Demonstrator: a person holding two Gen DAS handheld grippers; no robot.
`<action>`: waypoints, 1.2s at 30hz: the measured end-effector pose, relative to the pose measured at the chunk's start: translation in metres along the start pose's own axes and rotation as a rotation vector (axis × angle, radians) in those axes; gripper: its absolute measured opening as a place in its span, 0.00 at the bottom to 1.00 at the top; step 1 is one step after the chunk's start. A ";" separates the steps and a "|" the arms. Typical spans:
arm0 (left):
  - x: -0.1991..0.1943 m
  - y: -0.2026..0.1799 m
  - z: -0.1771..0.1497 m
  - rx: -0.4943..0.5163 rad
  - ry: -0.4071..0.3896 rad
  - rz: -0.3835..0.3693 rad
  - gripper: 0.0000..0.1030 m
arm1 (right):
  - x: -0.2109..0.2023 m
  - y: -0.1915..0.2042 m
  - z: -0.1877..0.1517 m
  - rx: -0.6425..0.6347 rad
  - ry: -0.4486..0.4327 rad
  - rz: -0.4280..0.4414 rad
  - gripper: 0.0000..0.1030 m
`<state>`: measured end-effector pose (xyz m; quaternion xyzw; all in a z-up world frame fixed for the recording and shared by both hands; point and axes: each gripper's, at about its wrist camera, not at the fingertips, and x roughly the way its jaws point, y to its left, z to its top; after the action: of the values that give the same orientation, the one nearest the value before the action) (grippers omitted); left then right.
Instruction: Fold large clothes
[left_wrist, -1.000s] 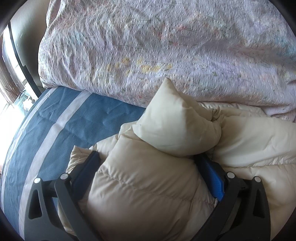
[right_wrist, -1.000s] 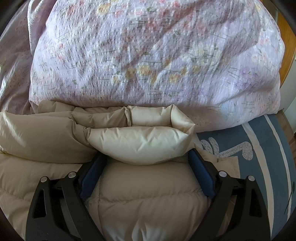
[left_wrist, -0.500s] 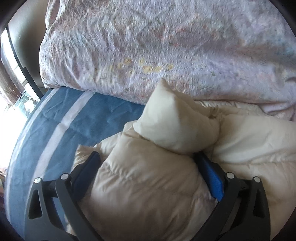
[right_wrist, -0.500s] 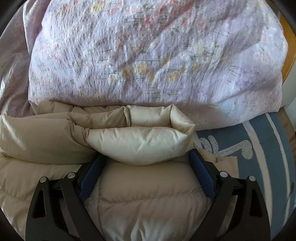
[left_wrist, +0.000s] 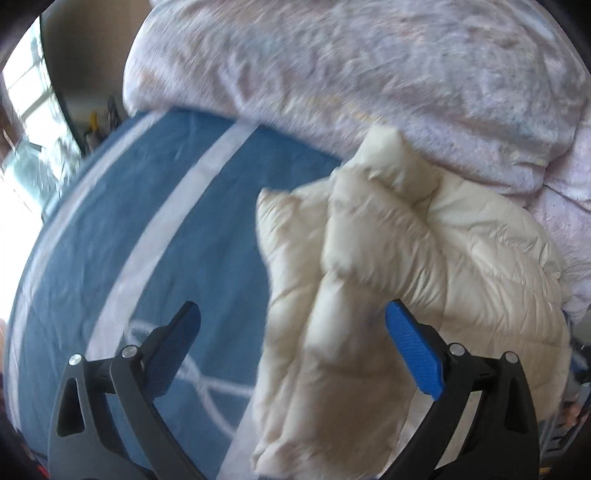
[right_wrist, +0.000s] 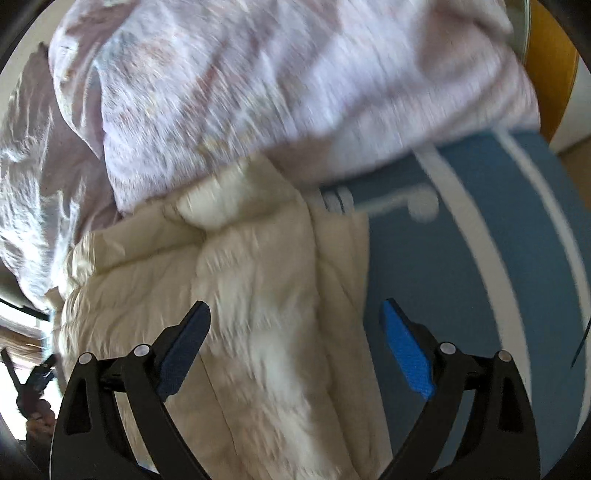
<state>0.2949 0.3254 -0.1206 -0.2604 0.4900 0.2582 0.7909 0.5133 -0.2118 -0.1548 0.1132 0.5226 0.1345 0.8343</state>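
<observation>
Cream puffer jacket (left_wrist: 424, 266), thick and quilted, lies bunched on the blue striped bedcover (left_wrist: 155, 229), its far end pushed up against the lilac floral duvet (left_wrist: 369, 74) heaped at the back of the bed. Seen from the right wrist, the same jacket (right_wrist: 240, 280) sits as a long, roughly folded bundle with one straight edge running toward the camera and a puffed fold pressed under the duvet (right_wrist: 277, 81). Neither tool has hold of it: the left gripper (left_wrist: 291, 343) stands wide, one blue pad over bare bedcover and the other against the jacket's side, while the right gripper (right_wrist: 295, 336) is equally wide, spanning the jacket's edge with nothing pinched. Both views are smeared with motion blur, so fine seams and the layering of the folds are hard to read. The likely trouble from here is the filling: this springy, slippery shell may puff open once unheld, undoing the fold. The upper end tucked at the duvet could also snag or drag that bedding along if the jacket is pulled, and a grip taken on only the top layer would peel it off rather than move the whole bundle.
</observation>
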 end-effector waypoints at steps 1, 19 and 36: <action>0.001 0.004 -0.004 -0.016 0.019 -0.015 0.94 | 0.003 -0.003 -0.004 0.007 0.023 0.005 0.91; 0.001 -0.006 -0.045 -0.030 0.076 -0.161 0.30 | 0.007 -0.003 -0.044 0.215 0.134 0.148 0.20; -0.065 0.022 -0.092 0.103 0.014 -0.179 0.13 | -0.055 0.010 -0.108 0.285 0.083 0.207 0.13</action>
<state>0.1963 0.2709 -0.1004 -0.2640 0.4830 0.1590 0.8196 0.3915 -0.2162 -0.1517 0.2778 0.5558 0.1487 0.7693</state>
